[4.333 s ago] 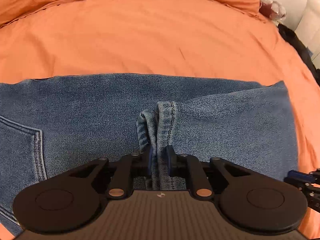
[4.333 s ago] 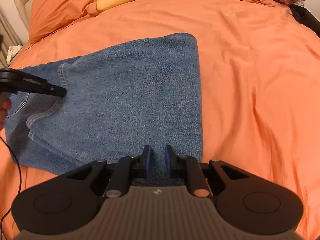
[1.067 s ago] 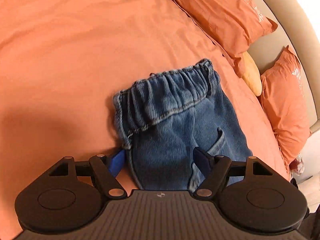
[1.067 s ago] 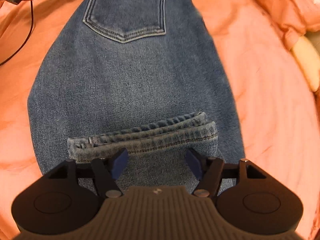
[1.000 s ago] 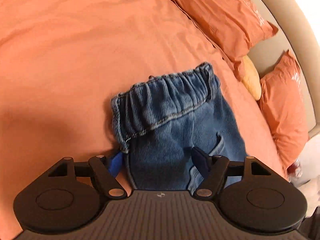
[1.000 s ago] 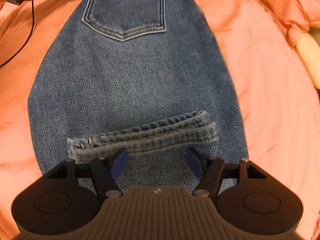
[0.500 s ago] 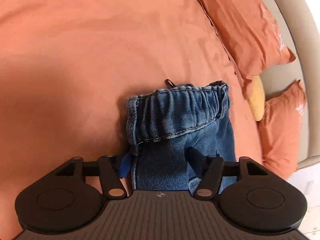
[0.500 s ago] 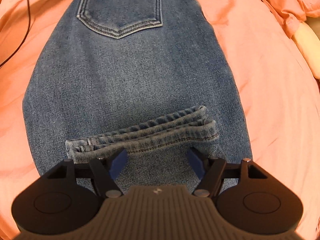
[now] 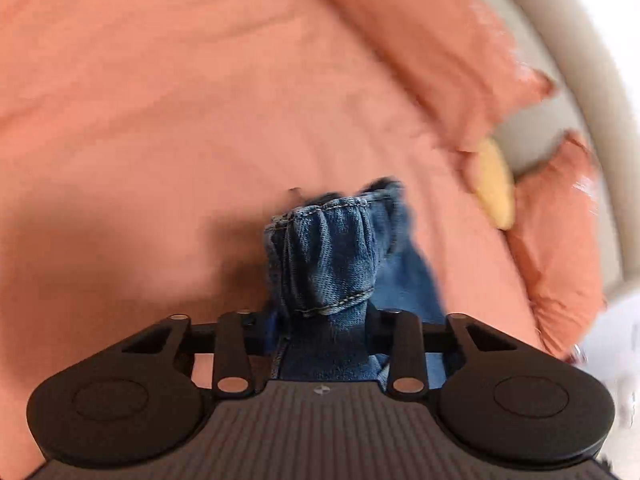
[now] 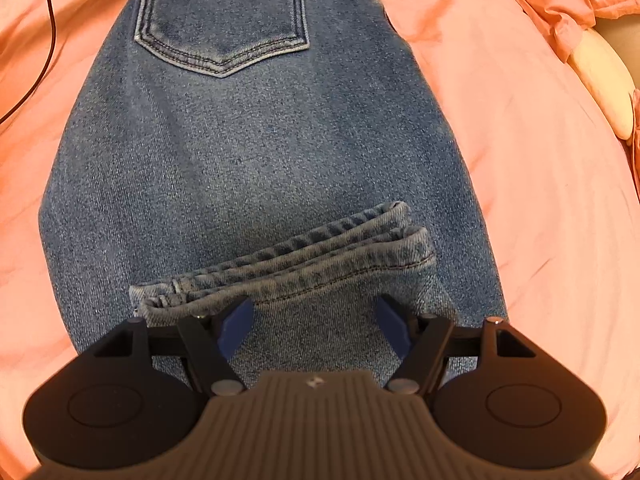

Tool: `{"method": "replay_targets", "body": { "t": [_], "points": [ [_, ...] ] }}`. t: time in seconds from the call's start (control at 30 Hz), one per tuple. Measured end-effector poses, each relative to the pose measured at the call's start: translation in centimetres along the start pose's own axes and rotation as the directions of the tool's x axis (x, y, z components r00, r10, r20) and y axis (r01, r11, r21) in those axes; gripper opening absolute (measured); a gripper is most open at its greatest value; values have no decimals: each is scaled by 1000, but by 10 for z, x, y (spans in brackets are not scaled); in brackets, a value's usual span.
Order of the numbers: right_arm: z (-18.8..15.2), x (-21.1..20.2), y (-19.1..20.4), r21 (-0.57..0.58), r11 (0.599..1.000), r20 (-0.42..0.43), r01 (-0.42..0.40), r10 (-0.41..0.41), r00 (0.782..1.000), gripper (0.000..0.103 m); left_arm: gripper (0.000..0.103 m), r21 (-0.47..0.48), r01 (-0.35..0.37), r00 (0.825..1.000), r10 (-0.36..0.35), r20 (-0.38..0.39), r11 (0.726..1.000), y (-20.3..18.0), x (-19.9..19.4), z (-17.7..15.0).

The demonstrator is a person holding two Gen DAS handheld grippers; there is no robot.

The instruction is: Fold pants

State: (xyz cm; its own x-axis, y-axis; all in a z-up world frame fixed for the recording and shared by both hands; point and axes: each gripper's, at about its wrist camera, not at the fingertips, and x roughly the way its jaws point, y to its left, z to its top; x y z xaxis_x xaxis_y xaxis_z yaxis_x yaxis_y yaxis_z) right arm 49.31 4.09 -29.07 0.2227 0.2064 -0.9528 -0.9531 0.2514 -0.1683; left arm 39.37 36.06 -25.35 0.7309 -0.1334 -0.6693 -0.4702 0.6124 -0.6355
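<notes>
Blue jeans (image 10: 256, 152) lie folded on the orange bed, back pocket (image 10: 220, 20) at the far end and the doubled leg hems (image 10: 304, 268) laid on top near me. My right gripper (image 10: 316, 320) stands open just short of the hems, its blue pads (image 10: 240, 320) spread over the denim. In the left wrist view the elastic waistband (image 9: 328, 256) is bunched up and raised off the sheet. My left gripper (image 9: 324, 320) is closing on it, and the cloth is squeezed between its jaws. That view is blurred.
The orange sheet (image 9: 160, 100) spreads wide to the left of the waistband. Orange pillows (image 9: 440, 60) and a yellow cushion (image 9: 494, 184) lie against the beige headboard (image 9: 560, 40) on the right. A black cable (image 10: 44, 60) crosses the sheet at the far left.
The left jaws have drawn in from wide apart onto the waistband, gathering it into a narrow bunch and lifting it. The right gripper has stayed over the hems, still open.
</notes>
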Motion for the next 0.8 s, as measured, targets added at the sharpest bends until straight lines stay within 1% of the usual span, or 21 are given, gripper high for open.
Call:
{"method": "replay_targets", "body": {
  "t": [0.1,0.17,0.27,0.33,0.37,0.4,0.5,0.57,0.7,0.8],
  "points": [
    [-2,4,-2,6,1000,6,-4,4,1000,66,33,105,81,996,-83,15,991,-25,-16,2],
    [-3,4,-1,13,1000,9,1,-1,1000,66,33,159,116,992,-121,21,980,-46,-26,2],
    [-10,-2,-4,30,999,19,12,-12,1000,66,32,260,156,985,-168,27,953,-87,-43,-6],
    [-13,-7,-7,57,998,35,12,-14,999,66,32,344,170,981,-191,28,923,-119,-55,-16],
    [-17,-10,-9,78,997,48,4,-8,999,64,32,383,175,979,-201,28,907,-135,-61,-23],
    [-21,-16,-11,105,994,62,-8,1,998,61,31,417,184,977,-213,26,890,-151,-67,-29],
    [-44,-31,-19,192,980,109,-43,23,994,59,31,508,202,970,-242,12,837,-197,-81,-54],
    [-63,-44,-24,243,968,144,-63,28,989,60,30,566,203,968,-249,5,799,-226,-89,-76],
    [-114,-71,-35,351,934,194,-62,-8,981,60,30,649,206,966,-259,-15,732,-279,-91,-123],
    [-151,-87,-36,399,916,190,-36,-44,981,60,29,700,203,969,-243,-43,685,-314,-81,-164]
  ]
}}
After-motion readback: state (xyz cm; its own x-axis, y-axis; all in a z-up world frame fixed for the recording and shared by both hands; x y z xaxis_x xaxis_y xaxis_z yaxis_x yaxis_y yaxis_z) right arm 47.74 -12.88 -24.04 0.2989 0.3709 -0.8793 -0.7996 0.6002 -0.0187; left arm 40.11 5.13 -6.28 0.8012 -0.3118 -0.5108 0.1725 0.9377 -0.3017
